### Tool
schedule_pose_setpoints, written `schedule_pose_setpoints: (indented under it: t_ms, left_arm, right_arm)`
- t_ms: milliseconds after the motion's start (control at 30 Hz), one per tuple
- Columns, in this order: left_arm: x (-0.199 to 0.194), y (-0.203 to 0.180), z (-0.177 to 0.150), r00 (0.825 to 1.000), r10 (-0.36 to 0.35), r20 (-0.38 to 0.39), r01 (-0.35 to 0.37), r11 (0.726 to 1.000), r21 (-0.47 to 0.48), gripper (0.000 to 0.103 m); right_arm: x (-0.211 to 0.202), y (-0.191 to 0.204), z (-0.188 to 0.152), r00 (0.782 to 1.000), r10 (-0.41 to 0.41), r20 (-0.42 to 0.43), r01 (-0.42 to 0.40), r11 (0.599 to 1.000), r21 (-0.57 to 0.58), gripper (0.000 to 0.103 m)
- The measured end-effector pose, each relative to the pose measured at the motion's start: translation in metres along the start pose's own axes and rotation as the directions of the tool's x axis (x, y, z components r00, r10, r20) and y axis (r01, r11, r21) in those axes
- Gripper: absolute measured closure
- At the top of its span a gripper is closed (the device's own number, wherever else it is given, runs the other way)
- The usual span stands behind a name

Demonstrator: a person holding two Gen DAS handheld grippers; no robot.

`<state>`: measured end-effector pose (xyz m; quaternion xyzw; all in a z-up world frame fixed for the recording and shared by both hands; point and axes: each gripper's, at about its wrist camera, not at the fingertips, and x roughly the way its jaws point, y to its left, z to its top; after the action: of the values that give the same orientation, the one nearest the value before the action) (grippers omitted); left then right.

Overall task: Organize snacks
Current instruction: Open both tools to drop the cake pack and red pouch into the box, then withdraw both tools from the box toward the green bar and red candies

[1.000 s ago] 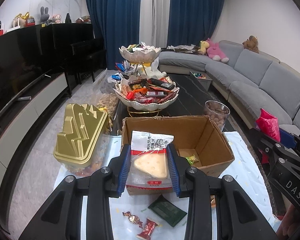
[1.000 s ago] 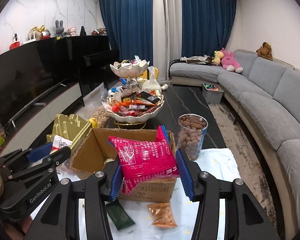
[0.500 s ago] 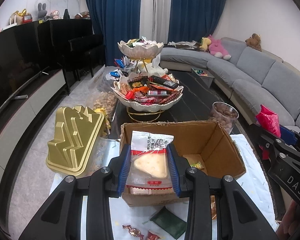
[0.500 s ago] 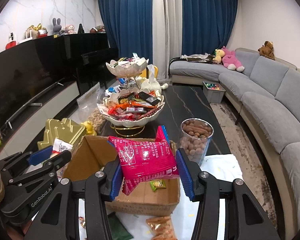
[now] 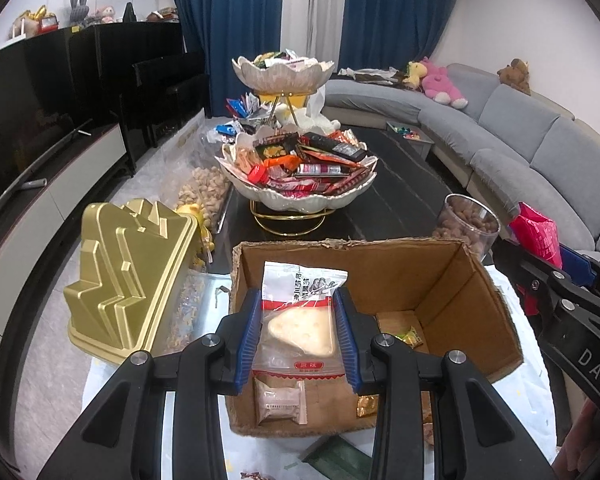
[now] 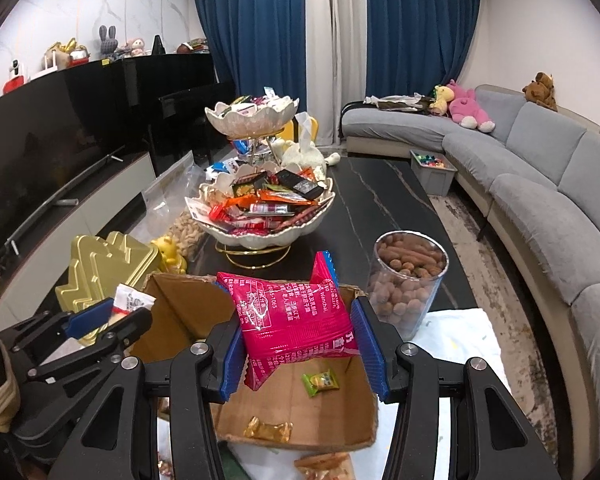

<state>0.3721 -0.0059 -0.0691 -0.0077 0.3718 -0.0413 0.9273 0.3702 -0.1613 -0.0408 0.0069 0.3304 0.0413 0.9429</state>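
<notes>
My left gripper (image 5: 298,334) is shut on a clear and white cheese snack packet (image 5: 300,320) and holds it over the near left part of an open cardboard box (image 5: 476,304). My right gripper (image 6: 300,344) is shut on a pink snack bag (image 6: 296,316) and holds it over the same box (image 6: 180,308). Inside the box lie a pale wrapped biscuit (image 5: 281,400), a green candy (image 6: 320,382) and a gold candy (image 6: 269,429). The left gripper also shows at the left of the right wrist view (image 6: 112,314).
A gold lidded tin (image 5: 128,280) stands left of the box. A two-tier shell bowl stand (image 5: 300,196) full of snacks is behind it. A clear jar of nuts (image 6: 408,280) stands at the right. Loose snacks (image 5: 336,460) lie on the white cloth (image 6: 468,332) in front.
Both grippers have moved forward and up over the box with their packets still held. The box floor and the candies in it have come into view.
</notes>
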Motion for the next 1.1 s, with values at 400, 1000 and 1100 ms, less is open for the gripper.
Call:
schedule_pose_setpoints:
  t_ms: [400, 1000, 1100]
  left_arm:
    - [0.023, 0.005, -0.006, 0.999, -0.010, -0.039, 0.010, 1.000, -0.013, 0.067]
    - [-0.011, 0.008, 0.000, 1.000, 0.000, 0.014, 0.000, 1.000, -0.025, 0.031]
    - [-0.025, 0.007, 0.002, 0.999, 0.003, 0.032, -0.002, 1.000, -0.024, 0.028]
  right_arm:
    - [0.024, 0.006, -0.005, 0.999, 0.017, -0.038, -0.017, 1.000, -0.007, 0.052]
    - [-0.007, 0.002, 0.003, 1.000, -0.007, 0.013, 0.007, 1.000, 0.012, 0.024]
    - [-0.020, 0.001, 0.005, 1.000, -0.011, 0.029, 0.010, 1.000, 0.013, 0.024]
